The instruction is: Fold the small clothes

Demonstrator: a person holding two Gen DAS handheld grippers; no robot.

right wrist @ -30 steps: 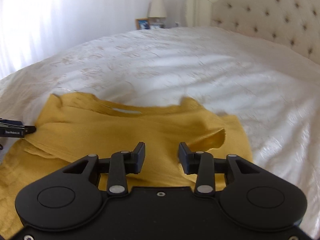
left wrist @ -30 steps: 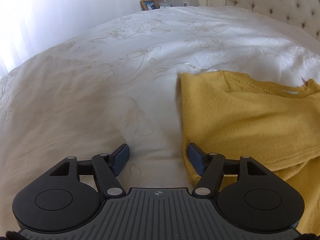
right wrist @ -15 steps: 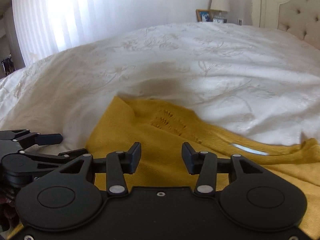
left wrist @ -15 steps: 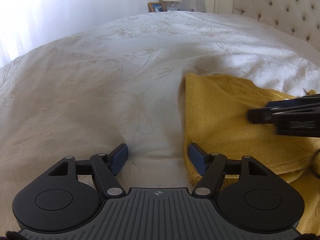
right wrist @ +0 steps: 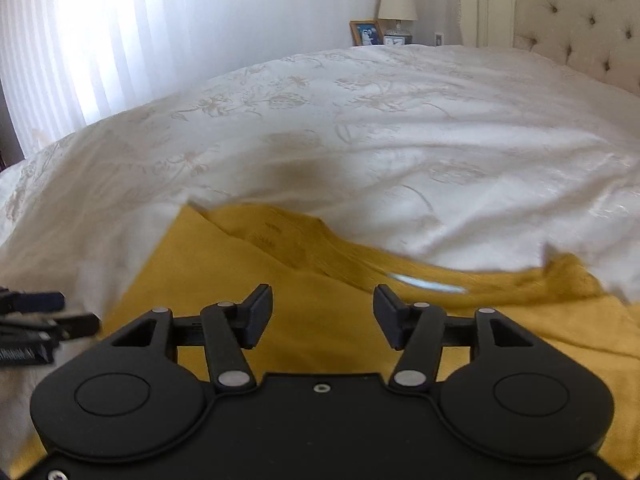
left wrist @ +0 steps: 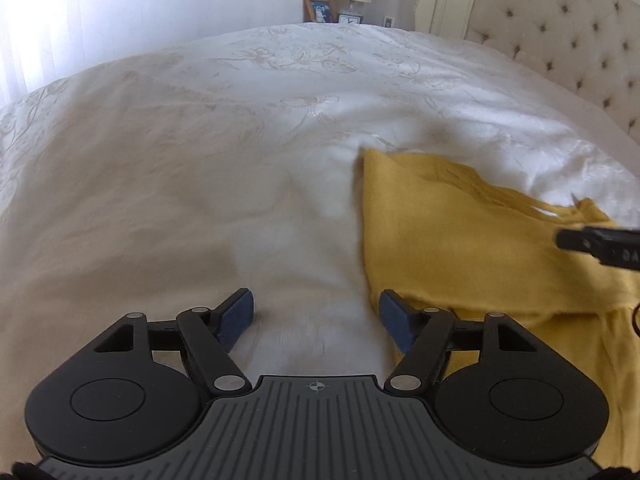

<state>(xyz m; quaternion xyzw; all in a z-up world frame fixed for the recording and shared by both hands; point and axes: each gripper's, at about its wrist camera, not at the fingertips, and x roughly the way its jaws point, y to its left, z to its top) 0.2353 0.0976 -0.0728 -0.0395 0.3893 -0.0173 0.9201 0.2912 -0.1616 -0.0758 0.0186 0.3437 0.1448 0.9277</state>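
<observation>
Parted tongs point(right wrist: 323, 318) over yellow top point(right wrist: 320, 320)

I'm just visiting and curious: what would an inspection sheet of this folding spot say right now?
Surface: white embroidered bedspread, rumpled near the garment.
Job's things: one yellow knit top, partly folded, lying on the bedspread.
Clutter: nothing seen.
Grippers: left gripper open, over bare bedspread at the top's edge; right gripper open above the top, holding nothing.
Cables: a dark loop at the left view's right edge, too little showing to tell.
Surroundings: tufted headboard, lamp, picture frame, bright curtain.
</observation>
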